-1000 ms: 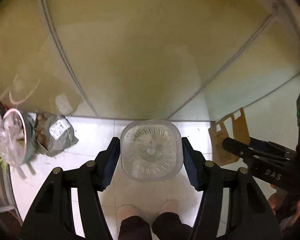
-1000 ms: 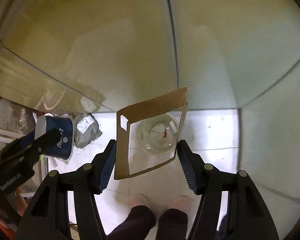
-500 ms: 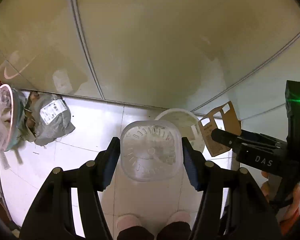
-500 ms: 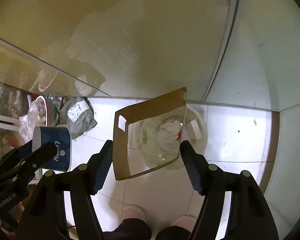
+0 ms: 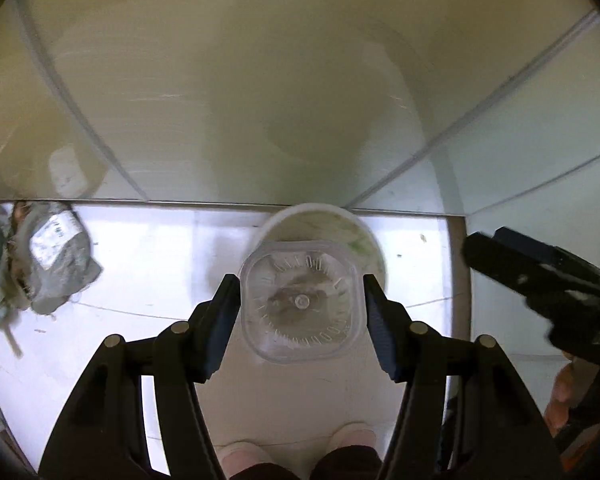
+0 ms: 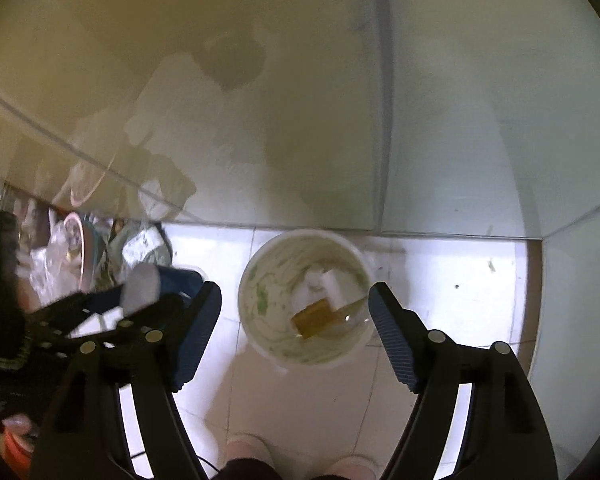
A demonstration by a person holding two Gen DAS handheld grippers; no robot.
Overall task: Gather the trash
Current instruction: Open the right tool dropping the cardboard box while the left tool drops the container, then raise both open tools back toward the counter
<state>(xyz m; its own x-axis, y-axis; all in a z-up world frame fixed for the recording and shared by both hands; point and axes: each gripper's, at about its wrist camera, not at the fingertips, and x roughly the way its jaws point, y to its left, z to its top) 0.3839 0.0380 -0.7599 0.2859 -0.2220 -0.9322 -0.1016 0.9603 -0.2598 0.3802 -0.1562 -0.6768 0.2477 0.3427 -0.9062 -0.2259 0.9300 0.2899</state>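
Shoes (image 6: 244, 450), pale and side by side, show at the bottom edge of both views, on white floor tiles (image 6: 300, 400). Above them the left gripper (image 5: 298, 312) points steeply down with its blue pads pressed on the two flat sides of a clear plastic cup (image 5: 300, 304), seen bottom-first, square with rounded corners. The cup hangs over the near part of a white bucket (image 6: 304, 300) that stands on the floor close to the wall's foot.

The right gripper (image 6: 296, 312) hangs over the same bucket with nothing between its jaws, which are opening and already stand wider than the bucket's mouth looks from here. Down inside the bucket lies a brown cardboard piece (image 6: 316, 316), next to a white scrap, among green smears on the inner wall.

The two tools are near each other: each shows at the other's side edge, blurred. To the bucket's right the tiles are bare as far as the corner, where two pale wall panels (image 6: 460, 120) meet. To its left the floor is crowded: a grey crumpled bag (image 5: 56, 256) with a white label, and beyond it a bowl (image 6: 78, 244) with clear plastic wrap, hard against the wall.
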